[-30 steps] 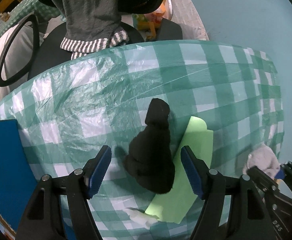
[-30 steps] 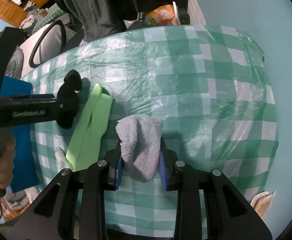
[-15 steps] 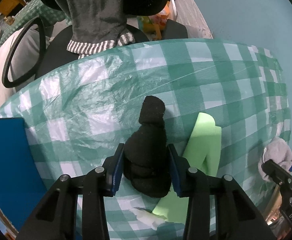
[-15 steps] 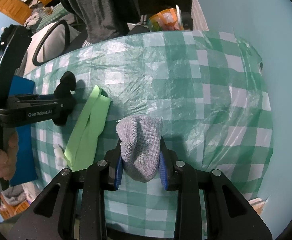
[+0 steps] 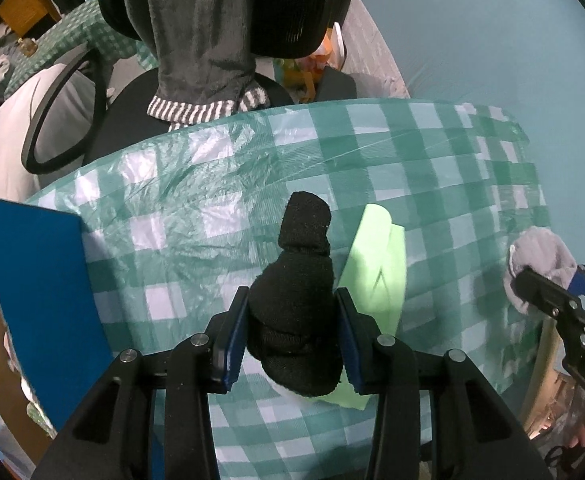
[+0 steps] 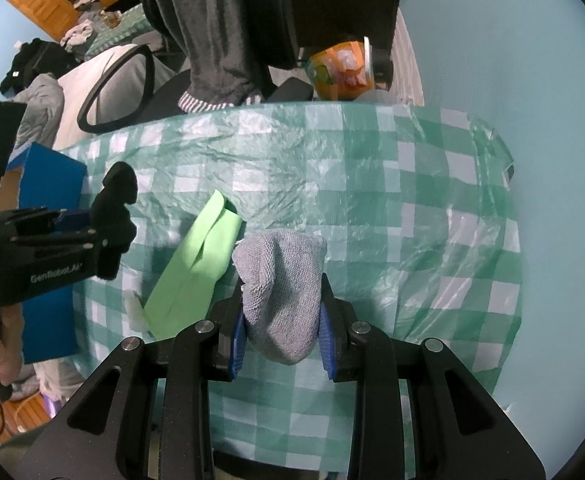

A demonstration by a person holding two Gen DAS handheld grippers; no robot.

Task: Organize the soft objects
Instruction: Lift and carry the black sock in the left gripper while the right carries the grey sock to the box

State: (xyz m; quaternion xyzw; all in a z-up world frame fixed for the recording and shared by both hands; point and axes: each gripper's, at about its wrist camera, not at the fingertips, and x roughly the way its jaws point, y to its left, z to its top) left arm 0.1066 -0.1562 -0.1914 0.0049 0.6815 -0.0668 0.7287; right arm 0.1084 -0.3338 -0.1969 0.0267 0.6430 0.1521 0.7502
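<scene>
My left gripper (image 5: 292, 336) is shut on a rolled black sock (image 5: 298, 300), lifted off the green checked tablecloth (image 5: 196, 216). My right gripper (image 6: 282, 320) is shut on a rolled grey sock (image 6: 282, 284), also held above the cloth. From the right wrist view the left gripper (image 6: 104, 240) with the black sock (image 6: 116, 204) shows at the left. In the left wrist view the grey sock (image 5: 540, 268) shows at the right edge. A folded light-green cloth (image 6: 194, 268) lies flat on the table between the two grippers, also seen as a green cloth (image 5: 376, 264) beside the black sock.
A blue box (image 5: 40, 296) stands at the table's left edge. A small white scrap (image 6: 134, 308) lies by the green cloth's near end. Behind the table is a black office chair (image 5: 252, 8) draped with a grey striped-cuff garment (image 5: 204, 40). An orange container (image 6: 340, 68) sits behind.
The left gripper's jaws closed on the black sock and lifted it off the cloth. The right gripper rose a little with the grey sock still in it.
</scene>
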